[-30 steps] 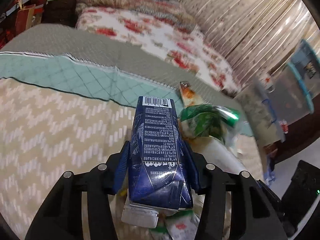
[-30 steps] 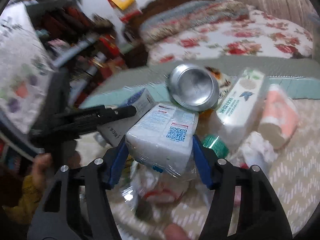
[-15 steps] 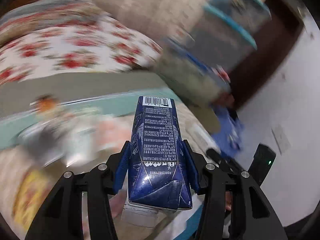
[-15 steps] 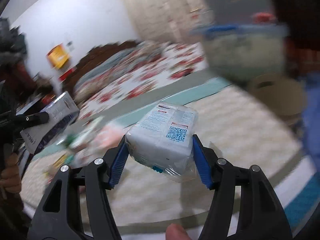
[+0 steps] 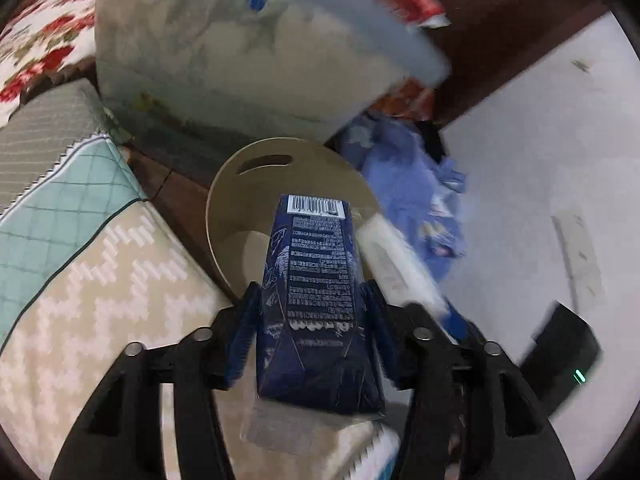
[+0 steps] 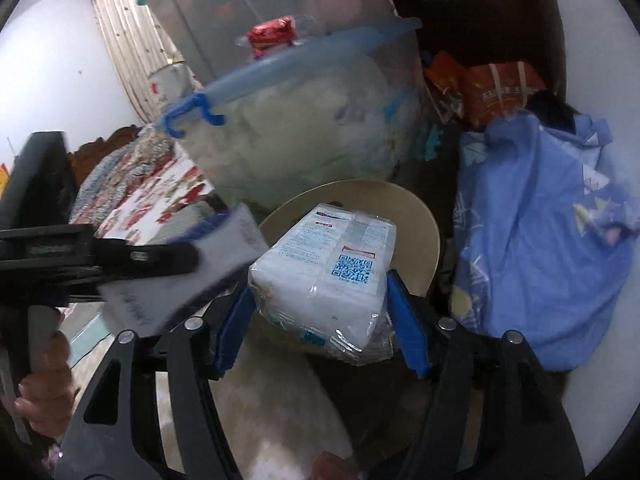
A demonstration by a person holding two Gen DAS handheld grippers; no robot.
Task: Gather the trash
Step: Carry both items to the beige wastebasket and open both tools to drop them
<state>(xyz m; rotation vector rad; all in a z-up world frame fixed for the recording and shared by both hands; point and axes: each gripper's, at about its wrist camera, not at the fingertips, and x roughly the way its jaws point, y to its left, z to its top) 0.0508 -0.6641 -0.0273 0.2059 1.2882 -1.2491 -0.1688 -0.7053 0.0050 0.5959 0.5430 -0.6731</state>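
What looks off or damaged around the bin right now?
The blue carton in the left tongs is crumpled at its lower end, fitting for trash. The tissue pack in the right tongs sits tilted. Blue cloth lies heaped beside the tan bin. Nothing spilled.

Both wrist cameras look down, close, past the bed's edge (image 5: pixel 80 264); both share the beige bin (image 5: pixel 256 184) (image 6: pixel 416 216).
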